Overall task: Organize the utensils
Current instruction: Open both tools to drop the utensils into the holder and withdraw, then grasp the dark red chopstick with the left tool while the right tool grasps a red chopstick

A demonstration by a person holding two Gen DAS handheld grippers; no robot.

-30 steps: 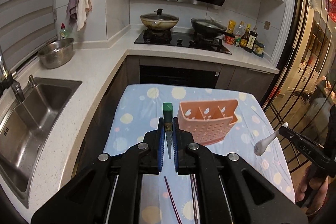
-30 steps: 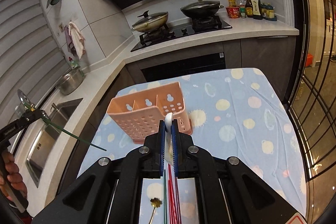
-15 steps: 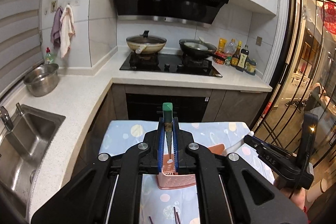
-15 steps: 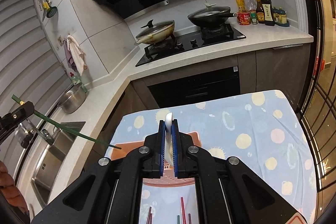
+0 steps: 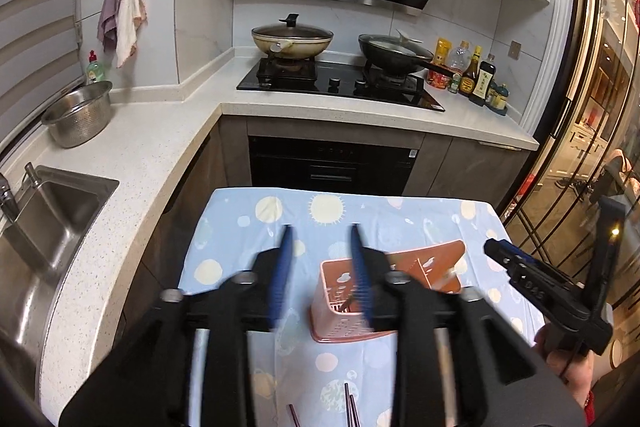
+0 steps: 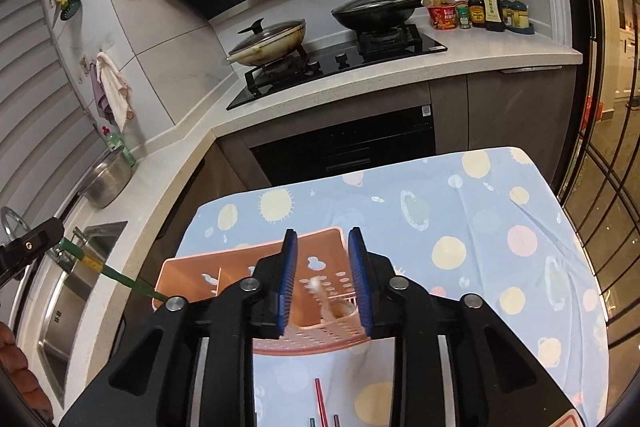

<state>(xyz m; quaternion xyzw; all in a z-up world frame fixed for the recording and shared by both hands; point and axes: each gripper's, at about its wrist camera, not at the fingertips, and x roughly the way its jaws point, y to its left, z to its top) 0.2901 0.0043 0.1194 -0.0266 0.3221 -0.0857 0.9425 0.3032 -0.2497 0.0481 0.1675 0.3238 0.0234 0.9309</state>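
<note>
A pink perforated utensil holder [image 5: 424, 263] [image 6: 224, 275] stands on the blue patterned table [image 5: 248, 227] [image 6: 460, 211]. My left gripper [image 5: 322, 239] is open and empty above the holder's left end. A green chopstick [image 6: 120, 277] slants from beside the left gripper [image 6: 28, 247] into the holder; its tip shows inside [image 5: 347, 303]. My right gripper [image 6: 320, 243] is open over the holder's right compartment, where a white spoon [image 6: 326, 301] now lies. The right gripper also shows in the left wrist view [image 5: 520, 267].
Red and dark chopsticks [image 6: 320, 403] [image 5: 350, 407] lie on the table near the front edge. A steel sink [image 5: 44, 223] and counter are to the left, with a steel bowl [image 5: 78, 113]. The stove with two pans [image 5: 292, 39] is behind.
Both grippers opened. The left let go of the green chopstick and the right let go of the white spoon; both now sit in the holder.
</note>
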